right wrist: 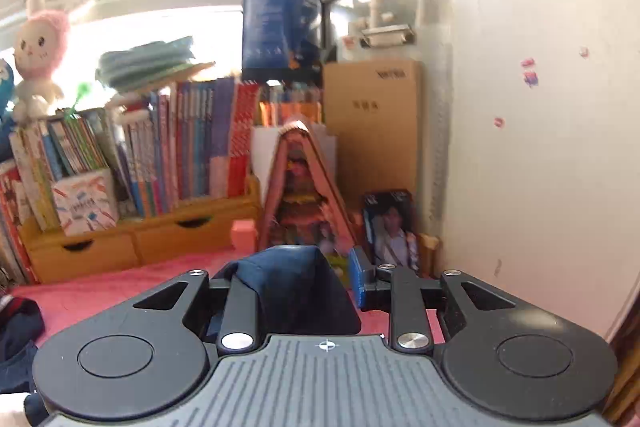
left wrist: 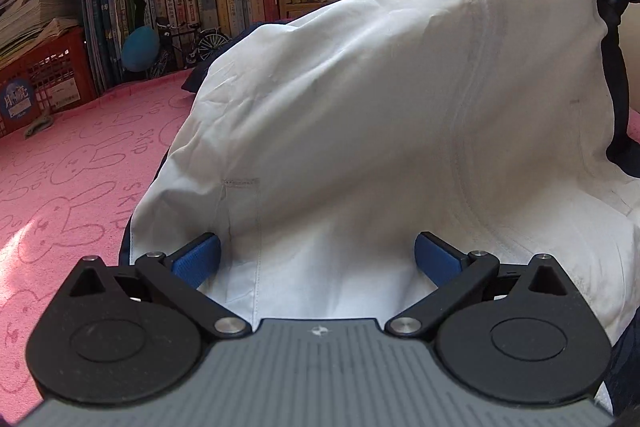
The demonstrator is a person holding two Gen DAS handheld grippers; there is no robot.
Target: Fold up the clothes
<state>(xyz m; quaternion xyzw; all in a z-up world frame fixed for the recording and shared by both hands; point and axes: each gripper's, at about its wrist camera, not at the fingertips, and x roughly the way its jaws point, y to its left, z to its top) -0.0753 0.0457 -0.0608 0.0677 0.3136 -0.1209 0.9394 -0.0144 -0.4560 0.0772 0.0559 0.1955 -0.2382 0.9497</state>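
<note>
In the left wrist view, the left gripper rests with its blue pads spread wide on either side of the white garment, clamping nothing; it seems to steady the near hem on the pink rabbit-print cloth while the far end is lifted into a hump. In the right wrist view, the right gripper has navy fabric bunched between its narrowed jaws, probably the garment's dark edge raised for folding over.

garment cut off right, books – blurred
</note>
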